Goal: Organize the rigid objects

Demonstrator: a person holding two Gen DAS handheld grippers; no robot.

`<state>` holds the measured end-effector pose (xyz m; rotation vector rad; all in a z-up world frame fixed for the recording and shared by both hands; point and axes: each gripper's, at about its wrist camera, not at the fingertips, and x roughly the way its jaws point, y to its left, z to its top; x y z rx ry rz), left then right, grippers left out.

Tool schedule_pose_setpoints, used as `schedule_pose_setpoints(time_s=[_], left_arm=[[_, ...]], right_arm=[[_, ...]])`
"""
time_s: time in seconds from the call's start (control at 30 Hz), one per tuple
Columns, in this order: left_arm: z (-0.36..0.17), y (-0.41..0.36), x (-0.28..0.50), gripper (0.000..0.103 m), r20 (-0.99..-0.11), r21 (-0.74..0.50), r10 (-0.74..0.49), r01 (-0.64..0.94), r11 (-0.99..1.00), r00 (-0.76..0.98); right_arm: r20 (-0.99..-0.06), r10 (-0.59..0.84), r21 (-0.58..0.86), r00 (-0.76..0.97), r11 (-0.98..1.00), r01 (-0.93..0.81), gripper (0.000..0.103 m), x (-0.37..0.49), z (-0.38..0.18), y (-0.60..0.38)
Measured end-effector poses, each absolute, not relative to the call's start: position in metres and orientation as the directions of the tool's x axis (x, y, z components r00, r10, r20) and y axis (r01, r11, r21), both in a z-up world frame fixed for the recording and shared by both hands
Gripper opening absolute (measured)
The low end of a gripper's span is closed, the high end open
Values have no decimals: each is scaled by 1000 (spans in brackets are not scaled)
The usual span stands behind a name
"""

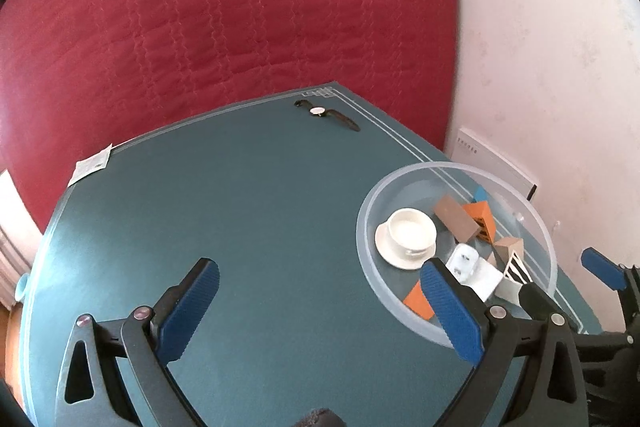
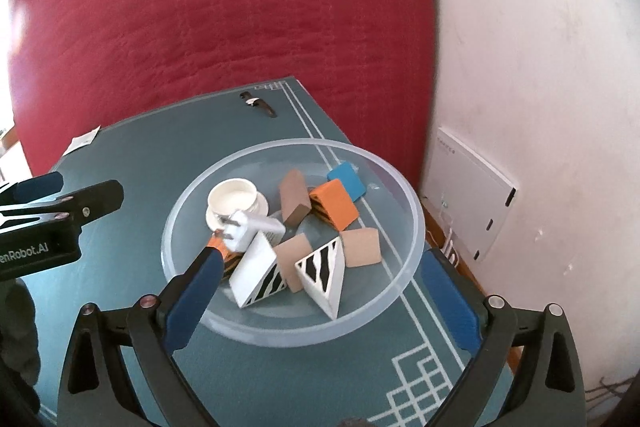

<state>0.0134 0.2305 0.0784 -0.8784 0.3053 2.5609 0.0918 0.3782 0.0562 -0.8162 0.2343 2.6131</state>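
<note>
on the teal counter (image 2: pixel 132 287), at left, the left gripper (image 1: pixel 320 301) reads "enrobot.ai", fingers wide, empty; a wristwatch (image 2: pixel 258 104) lies behind; the clear bowl (image 2: pixel 404 269) holds blocks, cup, charger (image 2: pixel 250 227); right gripper (image 2: pixel 320 273) fingers wide, empty.

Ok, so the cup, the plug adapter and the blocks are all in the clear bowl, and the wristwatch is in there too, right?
Not quite. The wristwatch is not in the clear bowl; it lies on the table mat near the far edge, as the left wrist view shows. The cup, plug adapter and blocks are in the bowl.
</note>
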Motion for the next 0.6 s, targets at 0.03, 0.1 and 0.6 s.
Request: schedule_pose_setpoints(time_s=[0.03,0.1,0.6], left_arm=[[79,229,16,102,-622,73,312,-450,-890,-718],[80,227,22,102,-613,78,316,-453,-888,-724],[77,230,46,102,-587,137,323,-485,-864,-742]], right_arm=[[-574,318,35,-754,-911,-411,100,93,57,376],[-570,324,24,-755,-912,-410,100,95,58,373],[-583,369,-46,-724,-904,-424,100,93,53,365]])
